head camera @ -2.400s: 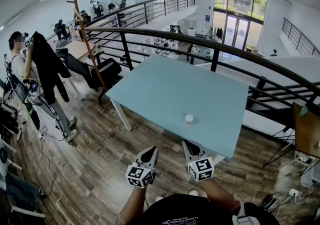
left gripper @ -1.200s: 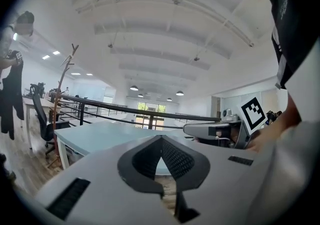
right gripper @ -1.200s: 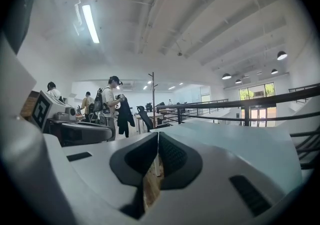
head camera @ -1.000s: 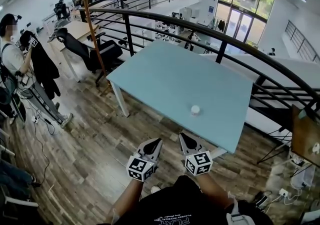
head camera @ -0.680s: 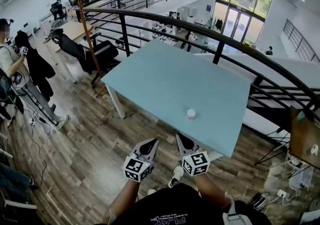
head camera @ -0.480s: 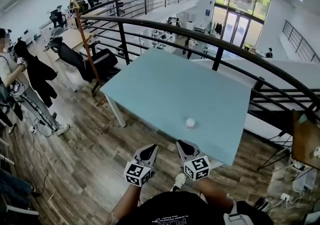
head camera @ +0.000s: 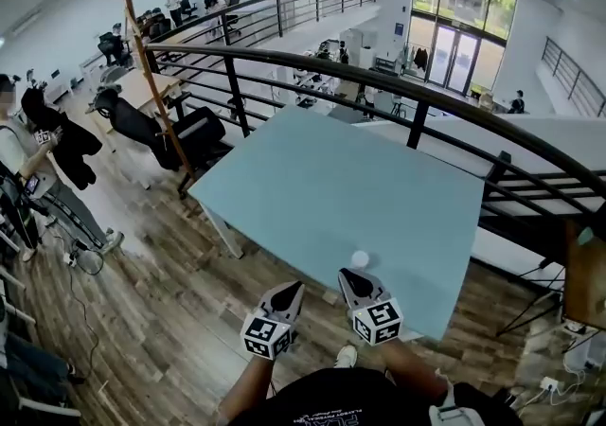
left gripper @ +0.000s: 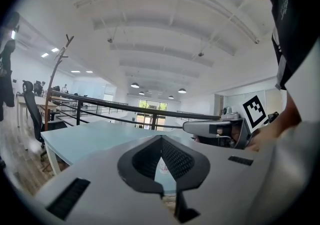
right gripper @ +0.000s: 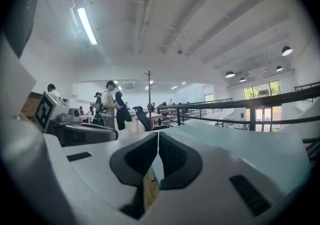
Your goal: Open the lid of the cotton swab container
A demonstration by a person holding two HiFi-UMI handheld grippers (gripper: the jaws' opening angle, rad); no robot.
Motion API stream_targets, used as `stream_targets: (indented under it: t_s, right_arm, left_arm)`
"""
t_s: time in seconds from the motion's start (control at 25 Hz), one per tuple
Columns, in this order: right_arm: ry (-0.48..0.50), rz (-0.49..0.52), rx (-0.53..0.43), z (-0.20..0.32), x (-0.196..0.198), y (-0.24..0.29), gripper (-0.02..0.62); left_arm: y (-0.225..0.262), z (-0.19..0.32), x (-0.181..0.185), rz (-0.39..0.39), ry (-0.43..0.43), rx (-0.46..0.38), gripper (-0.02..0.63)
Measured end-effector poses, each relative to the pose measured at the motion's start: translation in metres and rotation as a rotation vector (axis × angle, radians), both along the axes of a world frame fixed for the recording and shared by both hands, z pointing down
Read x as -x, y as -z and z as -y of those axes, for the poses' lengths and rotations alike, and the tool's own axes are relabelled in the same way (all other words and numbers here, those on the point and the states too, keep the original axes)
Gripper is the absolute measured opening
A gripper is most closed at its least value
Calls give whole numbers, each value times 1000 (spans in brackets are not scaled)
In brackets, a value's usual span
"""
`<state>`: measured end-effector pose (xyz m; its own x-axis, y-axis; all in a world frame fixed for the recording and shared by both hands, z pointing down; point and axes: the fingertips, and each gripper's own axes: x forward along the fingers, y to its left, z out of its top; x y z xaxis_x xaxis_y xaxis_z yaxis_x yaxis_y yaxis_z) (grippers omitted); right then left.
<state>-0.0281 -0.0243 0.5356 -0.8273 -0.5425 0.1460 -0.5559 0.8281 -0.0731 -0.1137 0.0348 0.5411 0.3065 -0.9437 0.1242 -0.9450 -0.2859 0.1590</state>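
Task judged not started: nothing is gripped, lid presumably on (too small to be sure). Room: open mezzanine, wood floor [head camera: 161, 310], dark railing [head camera: 379, 75]. Pale blue surface [head camera: 331, 173] is bare but for the cotton swab container [head camera: 360, 259], stood near its front edge, just ahead of the right gripper [head camera: 349, 275]. Left gripper [head camera: 289, 290] & right gripper are seen closed, empty, apart from it.

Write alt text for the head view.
A small white cotton swab container stands untouched near the front edge of a light blue table. The left gripper and right gripper, both shut, hover just short of it.
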Motion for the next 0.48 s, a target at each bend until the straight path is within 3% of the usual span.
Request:
stream_targets:
  t_s: [0.48]
  right_arm:
    - [-1, 36, 0, 92, -9, 3, 21]
  left_arm:
    - [-10, 81, -18, 19, 1, 19, 12]
